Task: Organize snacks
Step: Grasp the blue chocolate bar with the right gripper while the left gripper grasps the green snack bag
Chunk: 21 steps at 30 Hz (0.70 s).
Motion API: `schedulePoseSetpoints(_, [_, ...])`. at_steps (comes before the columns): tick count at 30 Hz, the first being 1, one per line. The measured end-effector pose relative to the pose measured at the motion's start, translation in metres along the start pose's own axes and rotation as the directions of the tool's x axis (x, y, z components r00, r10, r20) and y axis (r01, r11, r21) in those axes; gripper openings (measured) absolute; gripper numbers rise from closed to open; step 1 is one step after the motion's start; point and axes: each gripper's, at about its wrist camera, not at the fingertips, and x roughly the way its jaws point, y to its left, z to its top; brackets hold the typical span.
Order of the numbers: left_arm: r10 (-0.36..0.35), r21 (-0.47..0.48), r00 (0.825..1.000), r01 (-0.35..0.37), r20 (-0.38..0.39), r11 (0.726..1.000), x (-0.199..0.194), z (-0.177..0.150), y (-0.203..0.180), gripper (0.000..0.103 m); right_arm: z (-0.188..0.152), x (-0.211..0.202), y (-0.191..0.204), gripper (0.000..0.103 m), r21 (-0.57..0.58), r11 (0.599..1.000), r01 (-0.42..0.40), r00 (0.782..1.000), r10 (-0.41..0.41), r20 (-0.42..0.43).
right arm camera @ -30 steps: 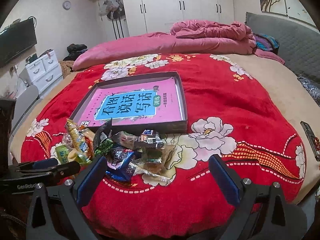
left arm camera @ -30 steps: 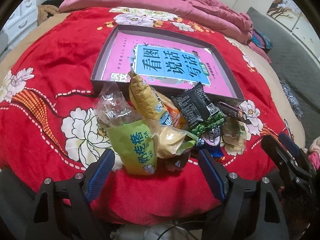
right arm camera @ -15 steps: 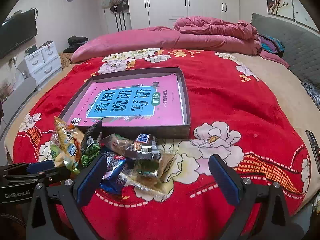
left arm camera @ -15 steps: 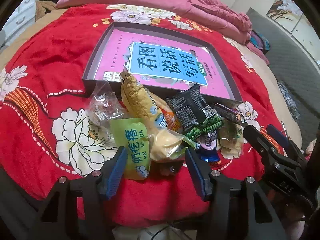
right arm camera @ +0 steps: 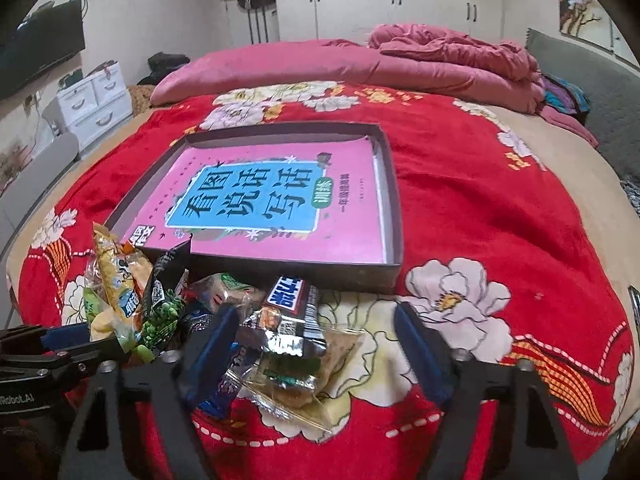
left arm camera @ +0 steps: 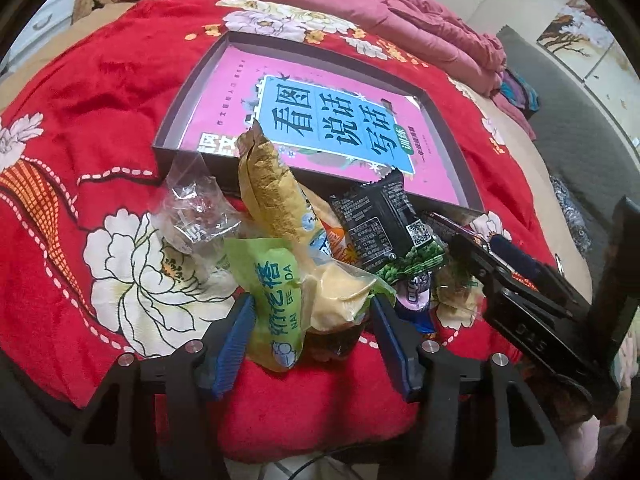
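A heap of snack packets lies on the red floral blanket in front of a shallow dark box (left arm camera: 188,156) (right arm camera: 394,200) with a pink book in it. My left gripper (left arm camera: 312,328) (right arm camera: 92,340) has its blue pads against both sides of a green snack packet (left arm camera: 276,300) at the heap's left end. A tan packet (left arm camera: 268,192) and a black packet (left arm camera: 380,220) lean behind it. My right gripper (right arm camera: 316,350) (left arm camera: 480,248) is closing around a dark chocolate bar (right arm camera: 296,312) and clear packets (right arm camera: 304,376). Its right pad stands apart from them.
A rolled pink quilt (right arm camera: 360,64) lies along the far side of the bed. White drawers (right arm camera: 96,100) and a wall screen (right arm camera: 40,52) stand at the left, wardrobes behind. A grey headboard (right arm camera: 592,92) runs along the right. The bed's near edge is just below both grippers.
The left jaws have narrowed onto the green packet. The right gripper has come forward and down onto the heap's right end, and its jaws have drawn in around the chocolate bar.
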Motion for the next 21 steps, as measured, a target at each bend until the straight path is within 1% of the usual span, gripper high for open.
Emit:
schedulePoseSetpoints(1, [-0.002,-0.001,1.0,0.002,0.0,1.0,0.0,0.0,0.0,0.06,0.0,0.002,0.0,0.061,-0.001,1.0,-0.006,1.0,0.006,-0.005])
schedulePoseSetpoints(2, [-0.007,0.0,1.0,0.007,0.001,1.0,0.001,0.0,-0.001,0.059,0.001,0.004,0.0,0.057,-0.002,1.0,-0.017,1.0,0.017,-0.013])
schedulePoseSetpoints(3, [-0.012,0.002,1.0,0.012,0.001,1.0,0.001,0.001,-0.001,0.057,0.001,0.007,-0.001,0.05,-0.001,1.0,-0.03,0.999,0.03,-0.018])
schedulePoseSetpoints(5, [-0.019,0.0,1.0,0.019,-0.002,1.0,0.002,0.001,-0.001,0.056,0.003,0.009,0.0,0.046,0.001,0.999,-0.047,0.999,0.047,-0.019])
schedulePoseSetpoints(6, [-0.022,-0.003,1.0,0.022,-0.004,1.0,0.003,0.002,-0.001,0.055,0.003,0.01,0.001,0.042,-0.002,0.999,-0.05,0.999,0.05,-0.02])
schedulePoseSetpoints(8, [-0.028,-0.005,1.0,0.028,-0.006,1.0,0.004,0.002,0.0,0.053,0.004,0.014,0.001,0.04,-0.003,0.998,-0.063,0.998,0.063,-0.028])
schedulePoseSetpoints(9, [-0.032,-0.005,0.999,0.032,-0.007,0.999,0.005,0.003,0.0,0.048,0.004,0.016,0.0,0.04,0.003,0.998,-0.07,0.997,0.07,-0.031])
schedulePoseSetpoints(11, [-0.048,-0.008,0.999,0.047,-0.012,0.999,0.006,0.004,-0.001,0.043,0.005,0.017,-0.001,0.039,0.01,0.997,-0.078,0.997,0.079,-0.028])
schedulePoseSetpoints(12, [-0.057,-0.009,0.998,0.057,-0.015,0.998,0.007,0.003,-0.001,0.04,0.005,0.017,-0.001,0.037,0.008,0.997,-0.082,0.996,0.082,-0.024])
schedulePoseSetpoints(13, [-0.063,-0.01,0.998,0.062,-0.017,0.998,0.007,0.003,-0.001,0.037,0.005,0.016,-0.002,0.031,0.009,0.996,-0.085,0.996,0.085,-0.018])
schedulePoseSetpoints(16, [-0.064,0.004,0.998,0.064,-0.014,0.998,0.007,0.003,-0.003,0.035,0.005,0.013,-0.005,0.029,0.018,0.995,-0.094,0.996,0.094,-0.004])
schedulePoseSetpoints(21, [-0.07,-0.005,0.997,0.07,-0.015,0.998,0.004,0.002,0.0,0.034,0.004,0.003,-0.014,0.029,0.054,0.992,-0.113,0.993,0.112,0.028])
